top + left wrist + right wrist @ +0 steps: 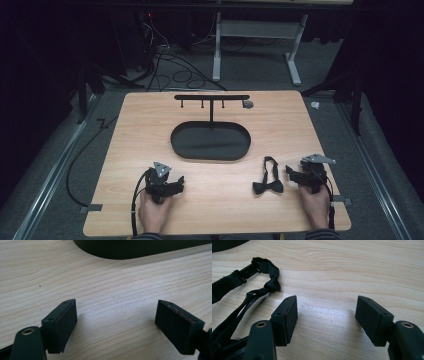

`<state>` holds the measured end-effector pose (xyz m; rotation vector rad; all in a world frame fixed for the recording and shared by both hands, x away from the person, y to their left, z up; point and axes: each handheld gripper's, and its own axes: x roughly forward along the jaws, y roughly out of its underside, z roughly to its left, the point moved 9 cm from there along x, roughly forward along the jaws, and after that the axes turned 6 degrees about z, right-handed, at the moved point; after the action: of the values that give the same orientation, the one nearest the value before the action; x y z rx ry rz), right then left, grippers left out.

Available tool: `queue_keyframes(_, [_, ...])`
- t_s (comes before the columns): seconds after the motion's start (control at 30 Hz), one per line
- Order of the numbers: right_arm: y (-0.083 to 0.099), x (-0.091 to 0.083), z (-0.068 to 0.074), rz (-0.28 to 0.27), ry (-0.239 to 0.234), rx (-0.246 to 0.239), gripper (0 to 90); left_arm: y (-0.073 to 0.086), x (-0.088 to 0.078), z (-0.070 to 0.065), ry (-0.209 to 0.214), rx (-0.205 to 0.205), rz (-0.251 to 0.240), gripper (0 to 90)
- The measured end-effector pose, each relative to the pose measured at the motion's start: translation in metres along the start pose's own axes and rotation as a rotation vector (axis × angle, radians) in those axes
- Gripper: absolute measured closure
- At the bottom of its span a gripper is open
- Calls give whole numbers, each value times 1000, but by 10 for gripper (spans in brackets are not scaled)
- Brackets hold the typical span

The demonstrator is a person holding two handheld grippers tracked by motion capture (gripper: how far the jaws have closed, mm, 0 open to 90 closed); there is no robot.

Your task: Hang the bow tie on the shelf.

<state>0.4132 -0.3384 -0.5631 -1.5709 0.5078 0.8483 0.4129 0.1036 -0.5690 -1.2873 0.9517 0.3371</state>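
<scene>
Black fabric marks the thing to be handled: a bow tie (268,186) with its neck strap looped out behind it lies flat on the wooden table (150,125), toward the near right. Just to its right rests the right gripper (291,172), held low over the wood with its jaws spread apart and nothing between them. In the right gripper view the strap (265,267) lies to the left of the left jaw, close beside it but not touching, so the gripper is not yet lined up on the tie.

The left gripper (179,183) sits at the near left, well apart from the tie, its jaws also spread wide over bare wood. Beyond both, at the middle of the table, stands an oval black tray (210,156) with a thin post rising from its far edge to a crossbar of small hooks (212,97).

Judging from this layout, the work in hand is picking up the bow tie, probably to hang it on the rack. To do that well, the right gripper should swing left until the strap or the knot sits squarely between the pads, then come down flat to the table before closing. Gripping the strap near its far loop would likely leave an open loop free for a hook; pinching the soft bow itself risks crushing it and letting the strap dangle and tangle.
</scene>
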Motion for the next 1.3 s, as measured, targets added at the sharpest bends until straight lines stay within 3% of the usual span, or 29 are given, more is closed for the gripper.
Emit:
queue_keyframes(1.07, [1,0,2,6,-13,-14,330,0,0,0,-2,-2,0,182])
queue_keyframes(1.3, [1,-1,3,4,-17,-19,358,0,0,0,-2,-2,1,182])
